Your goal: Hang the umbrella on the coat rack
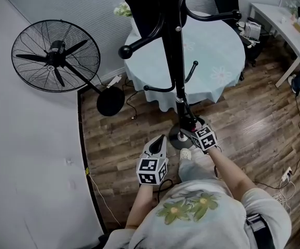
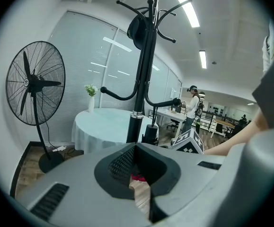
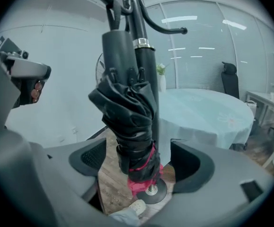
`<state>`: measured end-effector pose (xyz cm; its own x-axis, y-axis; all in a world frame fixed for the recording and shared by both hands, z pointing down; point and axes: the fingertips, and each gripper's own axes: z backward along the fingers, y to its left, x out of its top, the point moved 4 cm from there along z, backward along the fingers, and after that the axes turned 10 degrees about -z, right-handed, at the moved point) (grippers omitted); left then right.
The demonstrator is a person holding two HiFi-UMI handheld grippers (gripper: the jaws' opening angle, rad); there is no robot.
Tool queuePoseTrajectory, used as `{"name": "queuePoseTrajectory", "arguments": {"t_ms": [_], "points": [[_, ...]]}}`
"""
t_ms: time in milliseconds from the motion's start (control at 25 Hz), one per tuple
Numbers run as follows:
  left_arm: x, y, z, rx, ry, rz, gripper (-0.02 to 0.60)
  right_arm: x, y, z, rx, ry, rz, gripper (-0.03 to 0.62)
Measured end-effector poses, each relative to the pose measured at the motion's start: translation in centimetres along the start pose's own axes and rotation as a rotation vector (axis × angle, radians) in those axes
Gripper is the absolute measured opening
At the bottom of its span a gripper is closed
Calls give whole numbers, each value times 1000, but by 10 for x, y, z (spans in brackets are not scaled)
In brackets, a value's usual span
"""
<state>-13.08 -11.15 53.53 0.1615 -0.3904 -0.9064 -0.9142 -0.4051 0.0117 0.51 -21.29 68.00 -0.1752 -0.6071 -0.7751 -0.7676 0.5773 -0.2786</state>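
A folded black umbrella (image 3: 127, 126) with a pink band near its lower end hangs upright against the black coat rack pole (image 3: 139, 27). My right gripper (image 3: 137, 155) stands open around the umbrella's lower part, with a gap between each pad and the fabric. In the head view the right gripper (image 1: 194, 134) is at the foot of the pole (image 1: 171, 51), where the umbrella (image 1: 187, 117) hangs. My left gripper (image 1: 160, 140) hovers shut and empty to the left of the rack base. From the left gripper (image 2: 136, 148) the pole (image 2: 144, 79) rises straight ahead.
A large black standing fan (image 1: 56, 56) is at the left by the white wall. A round table with a pale cloth (image 1: 217, 56) stands behind the rack. A white desk (image 1: 284, 25) is at the far right. Cables and a power strip (image 1: 287, 175) lie on the wooden floor.
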Motion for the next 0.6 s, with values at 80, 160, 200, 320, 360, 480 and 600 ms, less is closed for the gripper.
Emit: {"name": "queuePoseTrajectory", "arguments": {"t_ms": [80,160,200,320,360,480,600], "points": [[0,-1,1,-2,1,2,2,2,1,11,0,-32,-10,433],[1,-3,1,-8,2,5,2,9,3,26,9,-86,-43,422],[1,-3,1,-10,3,7,2,15,4,34,15,-116,-60,389],[4,-6,3,-14,-6,12,2,31,9,62,22,-208,-105,274],[6,-7,4,-17,-13,11,2,36,10,72,18,-243,-113,238],[12,-15,6,-24,-36,-3,2,50,13,100,-6,-351,-108,59],[19,-24,8,-24,-55,-36,2,58,20,122,-19,-403,-86,2]]}}
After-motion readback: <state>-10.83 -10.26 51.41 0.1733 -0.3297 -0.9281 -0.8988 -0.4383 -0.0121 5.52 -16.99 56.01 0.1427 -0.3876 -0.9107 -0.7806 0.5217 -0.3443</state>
